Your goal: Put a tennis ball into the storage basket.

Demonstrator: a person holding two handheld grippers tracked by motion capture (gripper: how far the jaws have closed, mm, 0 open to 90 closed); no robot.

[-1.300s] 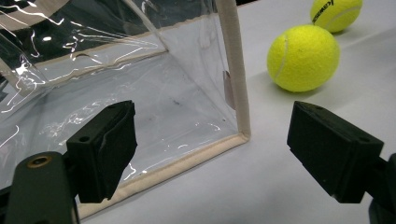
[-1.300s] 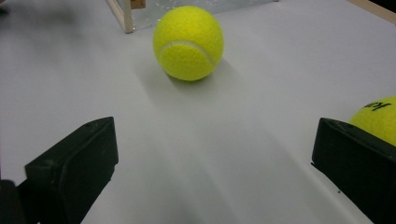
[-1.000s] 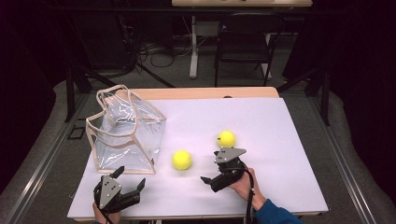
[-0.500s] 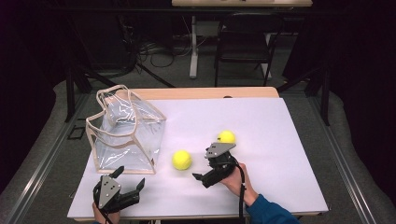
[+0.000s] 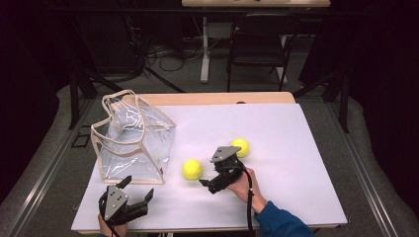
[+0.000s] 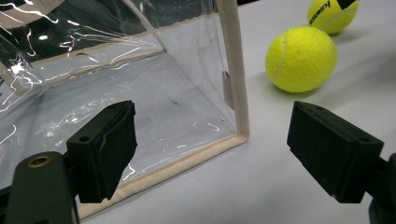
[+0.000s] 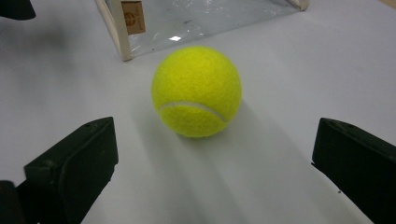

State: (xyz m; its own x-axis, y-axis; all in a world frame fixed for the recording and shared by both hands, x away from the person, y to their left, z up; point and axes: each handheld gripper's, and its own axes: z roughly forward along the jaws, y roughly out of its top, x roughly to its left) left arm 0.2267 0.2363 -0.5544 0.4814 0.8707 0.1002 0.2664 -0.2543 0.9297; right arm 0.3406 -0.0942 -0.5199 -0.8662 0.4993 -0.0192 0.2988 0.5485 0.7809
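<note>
- Between the wide-spread jaws of the right gripper [image 7: 212, 170] lies bare white tabletop; nothing is held, and the near tennis ball [image 7: 196, 91] sits just ahead of the jaw tips, centred in the gap but apart from both.
- From the high view, the right gripper [image 5: 211, 184] sits low over the table [image 5: 296, 197], held by a hand in a blue sleeve [image 5: 281, 219], with its jaws pointing left toward the near tennis ball [image 5: 192, 169] just beside them.
- Behind that gripper's grey plate rests a second tennis ball [image 5: 240, 147], close to the gripper body and a little apart from the first ball.
- Near the front left edge of the table, the left gripper [image 5: 134, 193] is also wide open and empty, its jaws aimed toward the clear bag [image 5: 133, 140].
- Along the left gripper view, the left gripper [image 6: 212, 149] frames the lower corner of the clear bag [image 6: 140, 107], where the beige trim [image 6: 232, 60] runs down to the base; the jaws touch neither the bag nor anything else.
- Beyond that corner, the near tennis ball [image 6: 300, 59] stands on the table to the right of the bag, with the second tennis ball [image 6: 332, 15] farther off behind it.
- Standing upright with its top open, the clear bag occupies the left part of the table, its handles [image 5: 118, 101] rising above the rim; the near tennis ball rests just off its front right corner, not touching it.
</note>
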